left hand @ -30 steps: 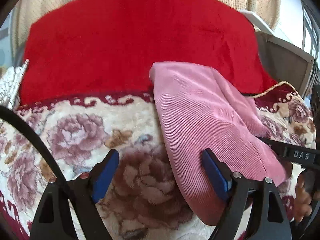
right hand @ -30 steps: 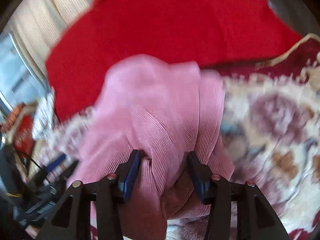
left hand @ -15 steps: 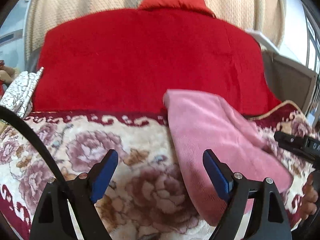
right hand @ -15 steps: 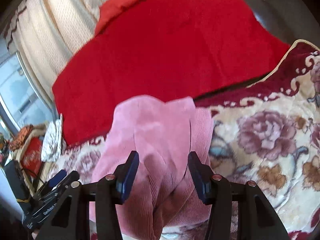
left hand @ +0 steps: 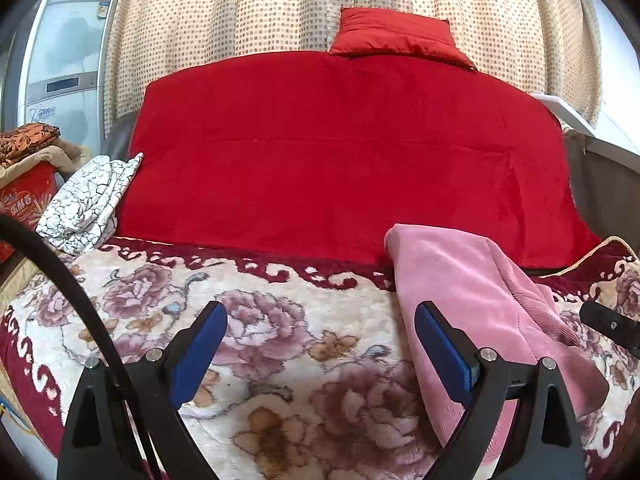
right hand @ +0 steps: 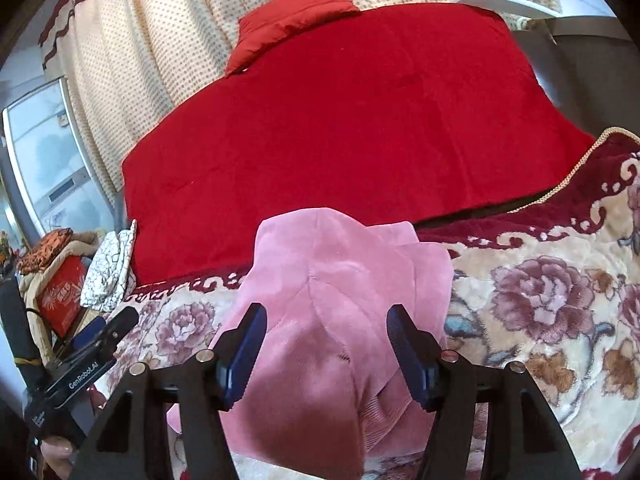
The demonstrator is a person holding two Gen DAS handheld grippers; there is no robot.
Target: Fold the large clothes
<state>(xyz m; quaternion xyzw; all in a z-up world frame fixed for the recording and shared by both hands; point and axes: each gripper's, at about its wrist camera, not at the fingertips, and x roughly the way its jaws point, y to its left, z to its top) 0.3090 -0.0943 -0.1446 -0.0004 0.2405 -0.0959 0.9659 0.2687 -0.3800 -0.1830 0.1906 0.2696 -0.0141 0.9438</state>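
Lying folded on the plush floral blanket [left hand: 280, 360], ribbed pink garment [right hand: 340, 300]; right claw [right hand: 324, 356] just opening, released above it; left claw [left hand: 320, 356] wide, empty.

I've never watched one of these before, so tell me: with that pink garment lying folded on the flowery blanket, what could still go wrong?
1. The pink corduroy garment looks bulky and uneven; with the right gripper jaws just opening off it, the fold may spring loose.
2. The left gripper, jaws just widened, hangs open beside the garment's edge and could snag it in moving.
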